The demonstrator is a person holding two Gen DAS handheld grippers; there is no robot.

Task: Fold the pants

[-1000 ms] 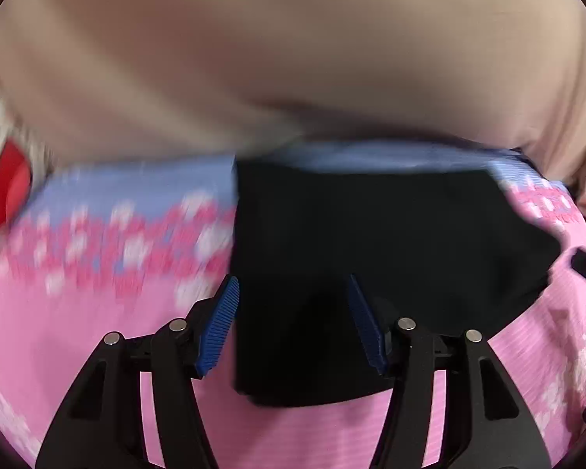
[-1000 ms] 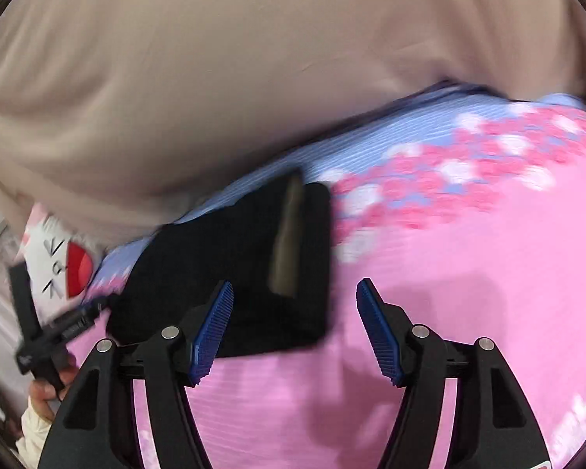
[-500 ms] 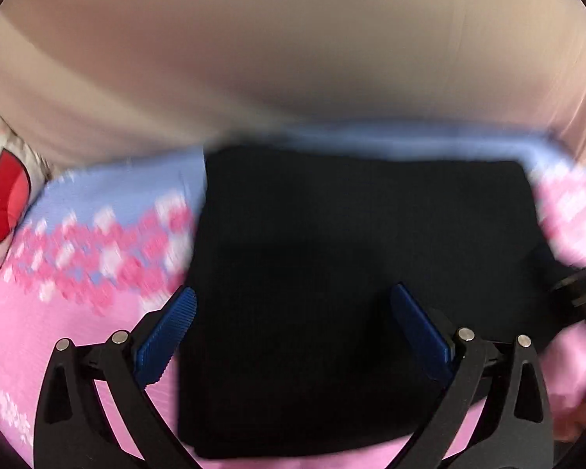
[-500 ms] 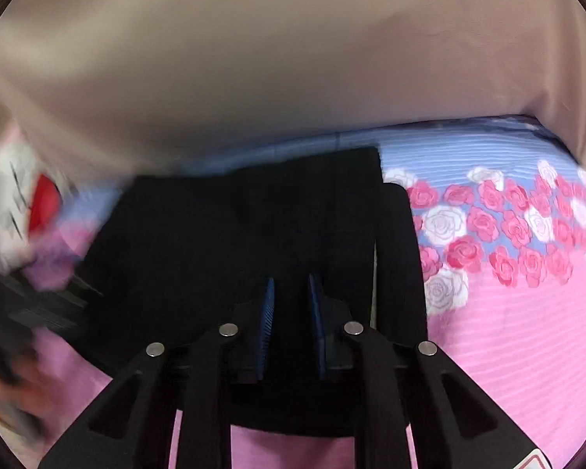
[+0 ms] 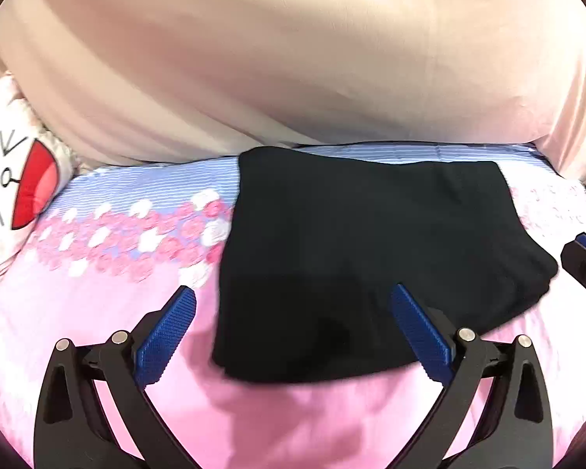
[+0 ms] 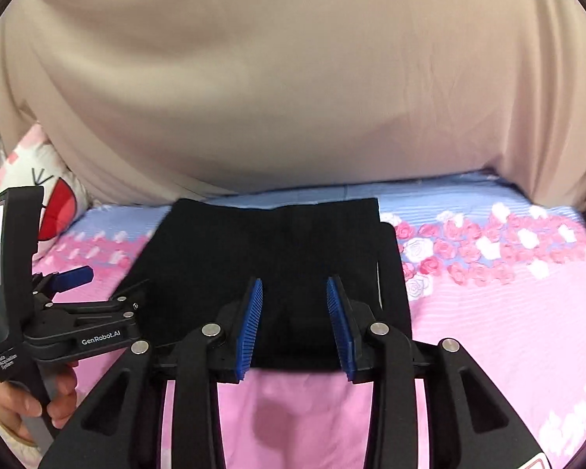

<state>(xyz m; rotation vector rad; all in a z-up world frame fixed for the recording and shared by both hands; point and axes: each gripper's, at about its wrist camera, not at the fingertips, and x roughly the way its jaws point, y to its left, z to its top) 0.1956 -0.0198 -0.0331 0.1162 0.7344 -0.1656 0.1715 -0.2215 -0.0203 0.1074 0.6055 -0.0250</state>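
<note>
The folded black pants (image 5: 371,258) are lying flat on the pink bed sheet (image 5: 97,312). The left claw (image 5: 293,332) and right claw (image 6: 295,324) are both hovering with jaws spread, gripping nothing.

pants (image 5: 371,258) on bedsheet (image 5: 97,312), pillow (image 5: 15,179) left, curtain (image 5: 293,58) behind

Folded black fabric pants (image 5: 371,250) are laid on a pink striped bedsheet (image 5: 293,422) banded with blue stripes and pink-and-white roses; a beige curtain (image 6: 293,78) is hung behind.
</note>
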